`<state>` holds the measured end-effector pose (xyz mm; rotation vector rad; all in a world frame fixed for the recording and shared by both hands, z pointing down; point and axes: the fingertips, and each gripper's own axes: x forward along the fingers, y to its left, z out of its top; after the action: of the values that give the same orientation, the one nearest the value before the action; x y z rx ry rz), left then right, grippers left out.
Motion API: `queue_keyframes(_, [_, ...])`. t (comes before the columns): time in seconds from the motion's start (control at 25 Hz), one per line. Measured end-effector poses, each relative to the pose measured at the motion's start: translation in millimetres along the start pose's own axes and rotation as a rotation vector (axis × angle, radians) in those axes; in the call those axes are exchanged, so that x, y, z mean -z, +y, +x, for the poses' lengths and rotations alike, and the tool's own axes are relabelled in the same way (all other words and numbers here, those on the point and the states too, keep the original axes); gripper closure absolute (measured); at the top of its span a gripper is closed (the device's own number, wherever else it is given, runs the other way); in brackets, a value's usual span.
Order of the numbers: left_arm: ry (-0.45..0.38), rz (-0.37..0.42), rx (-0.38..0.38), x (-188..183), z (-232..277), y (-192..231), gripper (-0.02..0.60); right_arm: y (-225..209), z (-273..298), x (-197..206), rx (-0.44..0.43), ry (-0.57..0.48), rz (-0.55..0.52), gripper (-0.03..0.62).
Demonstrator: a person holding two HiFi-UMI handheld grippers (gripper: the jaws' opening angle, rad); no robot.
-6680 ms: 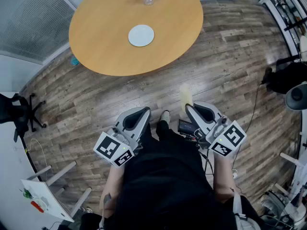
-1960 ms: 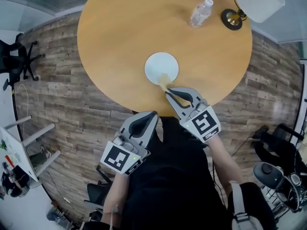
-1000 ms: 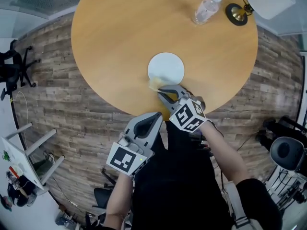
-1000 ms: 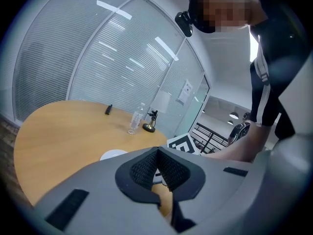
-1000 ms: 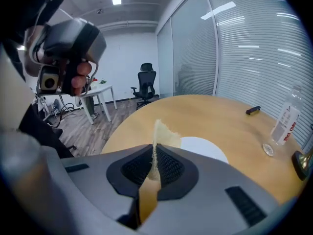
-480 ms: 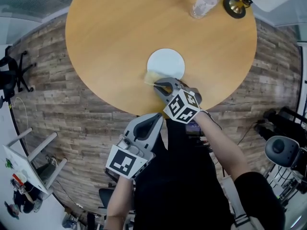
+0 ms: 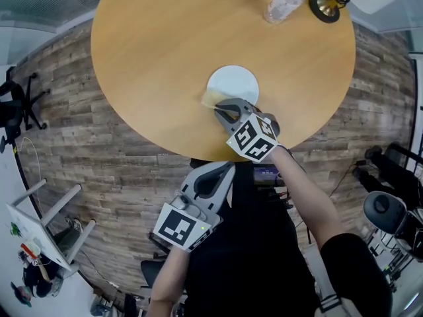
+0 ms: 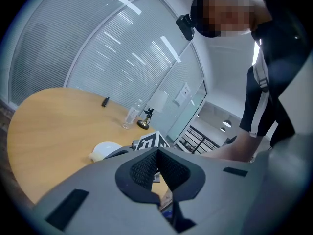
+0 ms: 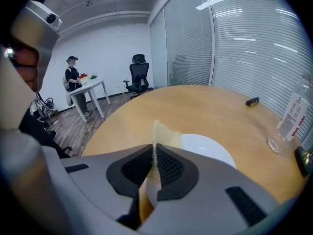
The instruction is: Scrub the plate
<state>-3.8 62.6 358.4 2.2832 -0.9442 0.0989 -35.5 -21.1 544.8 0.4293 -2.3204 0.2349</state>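
The left gripper (image 7: pixel 227 167) still hangs near the person's body, shut tight with nothing in it. The right gripper (image 7: pixel 219 105) still pinches the yellow sponge (image 7: pixel 210 98), as before. The sponge touches the near left edge of the white plate (image 7: pixel 238 81) on the round table (image 7: pixel 152 45). Far off stand a bottle (image 7: pixel 285 2) and a lamp (image 7: pixel 325 6), cut off at the top.

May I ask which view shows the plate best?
The head view: nearly the whole plate shows from above. The right gripper view hides part behind its jaws; the left gripper view shows it small and foreshortened.
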Motion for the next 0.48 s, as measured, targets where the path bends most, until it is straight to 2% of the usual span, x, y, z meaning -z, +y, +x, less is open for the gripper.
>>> queue_keyframes(0.48, [-0.005,0.017,-0.07,-9,-21,31,0.571,-28,10,-8,0.049,0.005,0.01,0.566])
